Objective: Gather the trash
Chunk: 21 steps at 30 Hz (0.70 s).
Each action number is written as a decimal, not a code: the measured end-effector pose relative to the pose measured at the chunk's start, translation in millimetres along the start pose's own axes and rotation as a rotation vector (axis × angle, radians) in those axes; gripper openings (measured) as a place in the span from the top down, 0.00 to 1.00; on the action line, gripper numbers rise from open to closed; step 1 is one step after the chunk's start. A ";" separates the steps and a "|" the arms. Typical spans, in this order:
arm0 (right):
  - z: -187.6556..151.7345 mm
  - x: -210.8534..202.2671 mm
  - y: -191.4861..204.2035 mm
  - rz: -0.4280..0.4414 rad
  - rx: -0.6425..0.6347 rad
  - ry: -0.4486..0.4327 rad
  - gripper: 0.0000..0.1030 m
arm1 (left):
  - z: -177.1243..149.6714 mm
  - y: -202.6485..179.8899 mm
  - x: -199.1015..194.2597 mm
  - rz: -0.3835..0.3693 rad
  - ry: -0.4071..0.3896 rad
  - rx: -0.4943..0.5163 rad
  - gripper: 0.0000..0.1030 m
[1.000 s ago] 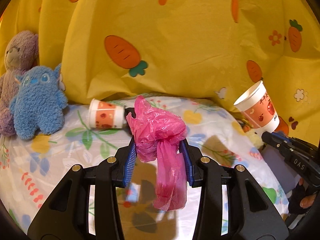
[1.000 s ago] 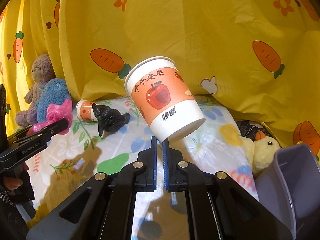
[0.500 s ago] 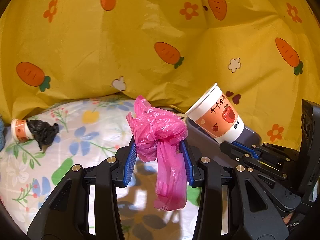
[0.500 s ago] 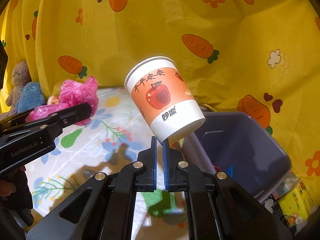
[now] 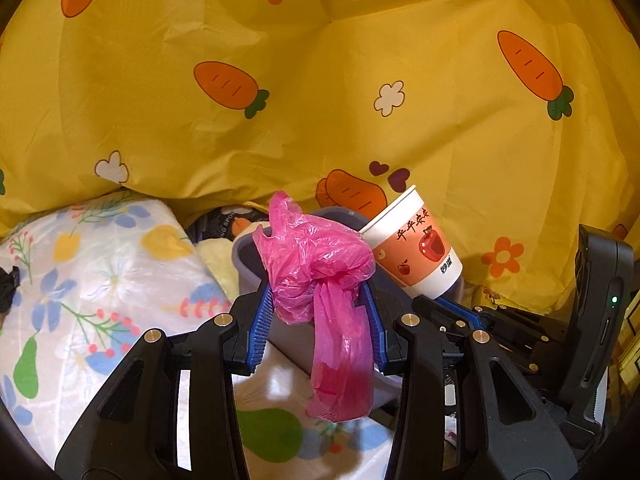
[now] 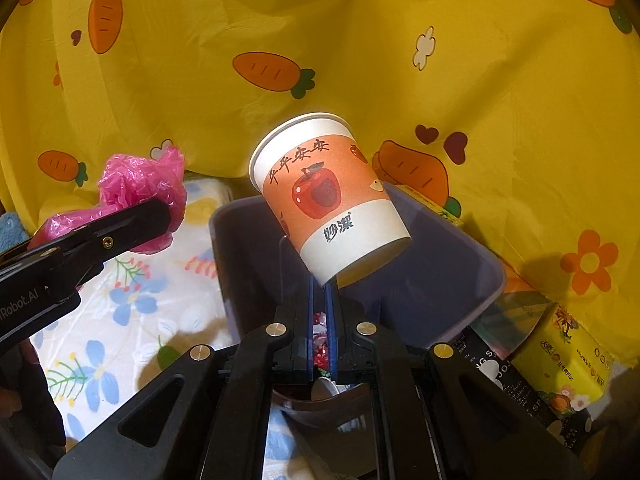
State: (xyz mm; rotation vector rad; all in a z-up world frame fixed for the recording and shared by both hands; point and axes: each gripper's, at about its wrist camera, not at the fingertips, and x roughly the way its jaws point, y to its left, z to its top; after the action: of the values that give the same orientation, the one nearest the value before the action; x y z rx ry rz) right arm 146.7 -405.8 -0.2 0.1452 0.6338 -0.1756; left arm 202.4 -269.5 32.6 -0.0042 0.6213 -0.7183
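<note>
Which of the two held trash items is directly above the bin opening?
The paper cup, gripped at its base by the right gripper; the pink bag hangs beside the bin.

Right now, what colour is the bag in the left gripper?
Pink, translucent plastic bag, pinched in the left gripper; clearest in the left wrist view.

The cup (image 6: 326, 196) hides the bin's (image 6: 448, 248) interior.

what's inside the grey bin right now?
Looking into the bin from the right wrist: something red and shiny and a pale rounded object at the bottom. The paper cup and right gripper cover the rest.
</note>
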 end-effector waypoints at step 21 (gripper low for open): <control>-4.0 19.4 -27.6 -0.016 0.052 0.035 0.93 | 2.3 -18.8 53.5 -0.080 0.066 -0.023 0.61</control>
State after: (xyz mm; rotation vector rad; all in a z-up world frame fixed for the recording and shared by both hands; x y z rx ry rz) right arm 154.1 -434.2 -17.2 0.1941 0.6660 -0.2055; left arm 223.2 -317.2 10.1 -0.0269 0.6952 -0.7916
